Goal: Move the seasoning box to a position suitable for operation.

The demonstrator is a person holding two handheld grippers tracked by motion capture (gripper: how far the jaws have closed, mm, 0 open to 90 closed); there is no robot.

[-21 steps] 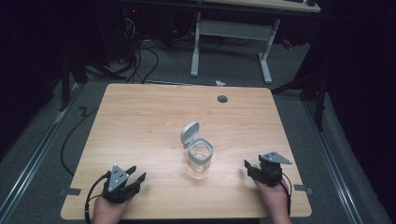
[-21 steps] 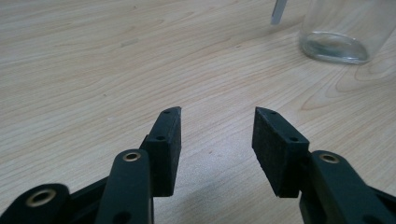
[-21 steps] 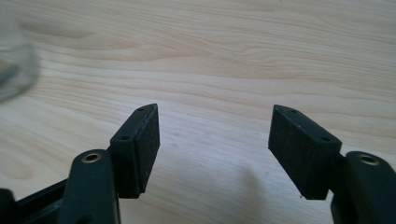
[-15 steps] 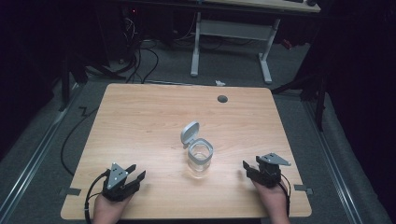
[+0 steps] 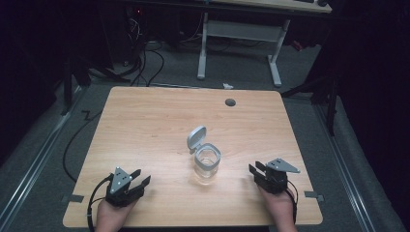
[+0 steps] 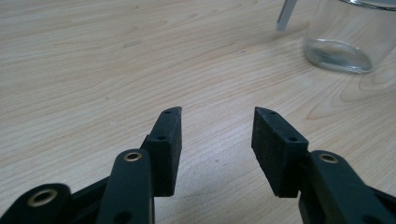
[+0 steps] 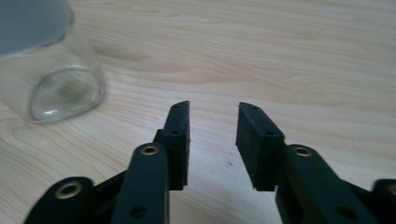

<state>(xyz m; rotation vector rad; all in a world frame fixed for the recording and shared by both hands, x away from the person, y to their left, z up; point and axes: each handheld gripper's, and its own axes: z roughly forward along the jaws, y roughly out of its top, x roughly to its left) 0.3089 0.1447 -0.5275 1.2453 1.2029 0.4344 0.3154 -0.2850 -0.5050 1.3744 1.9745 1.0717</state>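
Nothing has shifted: your left gripper (image 5: 137, 182) and right gripper (image 5: 257, 172) stay released beside the open-lidded jar (image 5: 207, 163), ungrasped

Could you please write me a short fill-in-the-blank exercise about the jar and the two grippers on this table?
1. The glass jar has its hinged lid flipped ____.
2. The jar stands ____ the left gripper and the right gripper.
3. Both grippers' jaws are ____, with nothing between them.
4. The table top is made of ____.

Missing words: open; between; open; wood
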